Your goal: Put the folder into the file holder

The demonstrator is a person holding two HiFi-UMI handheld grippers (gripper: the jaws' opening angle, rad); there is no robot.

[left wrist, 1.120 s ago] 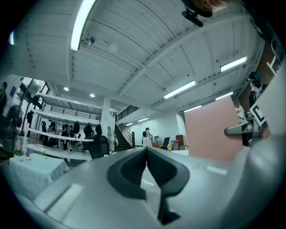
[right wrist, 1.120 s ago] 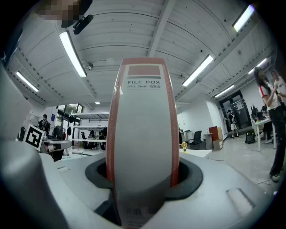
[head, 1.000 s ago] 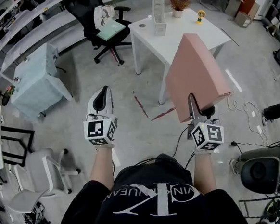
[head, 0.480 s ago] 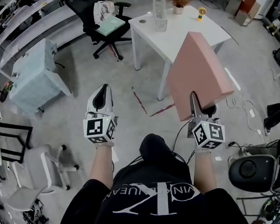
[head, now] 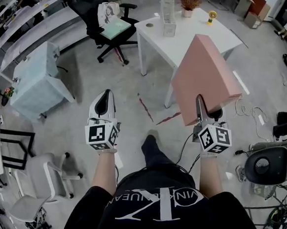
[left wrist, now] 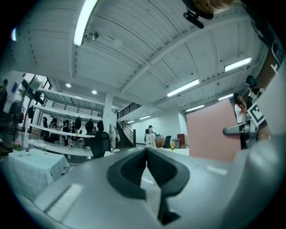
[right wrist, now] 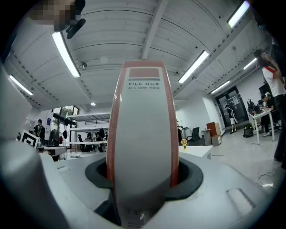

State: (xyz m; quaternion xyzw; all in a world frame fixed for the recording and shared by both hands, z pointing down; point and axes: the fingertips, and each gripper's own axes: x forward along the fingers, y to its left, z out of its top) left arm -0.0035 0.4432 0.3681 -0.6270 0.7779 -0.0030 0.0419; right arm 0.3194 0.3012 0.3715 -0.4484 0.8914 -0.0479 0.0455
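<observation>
A pink folder (head: 203, 79), a box file with a grey spine (right wrist: 143, 147), stands upright in my right gripper (head: 205, 110), which is shut on its lower edge. In the right gripper view the spine fills the gap between the dark pads. My left gripper (head: 103, 102) is held level to the left, shut, with nothing between its pads (left wrist: 134, 172). The white file holder (head: 168, 13) stands on the white table (head: 189, 38) ahead, well beyond both grippers. The pink folder (left wrist: 212, 132) also shows at the right of the left gripper view.
On the table are a dried plant in a pot (head: 189, 2) and a small yellow fan (head: 211, 17). A black office chair (head: 107, 24) stands left of the table, a covered table (head: 37, 81) further left. Cables and a round black device (head: 263, 168) lie at the right.
The table and file holder sit slightly lower and nearer in the head view than before. A foot has stepped forward between the arms. Both grippers keep their hold and pose.
</observation>
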